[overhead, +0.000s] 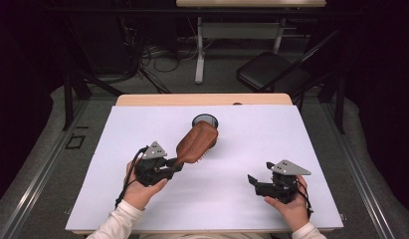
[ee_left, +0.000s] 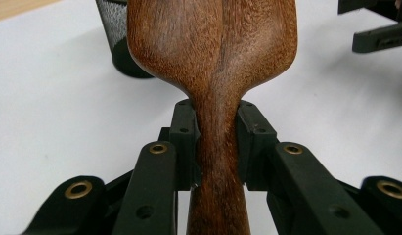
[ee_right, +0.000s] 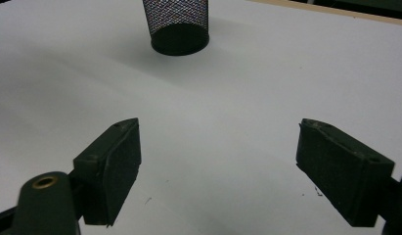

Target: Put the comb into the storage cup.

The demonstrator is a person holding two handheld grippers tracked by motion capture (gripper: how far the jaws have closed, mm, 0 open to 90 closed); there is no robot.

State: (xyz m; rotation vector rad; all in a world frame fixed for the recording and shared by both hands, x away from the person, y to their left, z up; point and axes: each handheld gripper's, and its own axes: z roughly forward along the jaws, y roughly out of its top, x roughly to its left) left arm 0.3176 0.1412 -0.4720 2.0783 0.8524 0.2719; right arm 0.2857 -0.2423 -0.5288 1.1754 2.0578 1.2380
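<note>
High view, centre: left tool [overhead: 178, 162] pinching wooden hairbrush [overhead: 197, 142] handle, lifted near mesh cup [overhead: 205, 121]; right tool [ee_right: 218, 166] spread, idle. Next, probably: tip upright over cup.

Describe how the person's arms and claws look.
Both arms wear white sleeves. The left claw and right claw are matt black, each topped by a grey three-cornered plate and trailing a black cable. Brass-coloured rivets mark the links.
</note>
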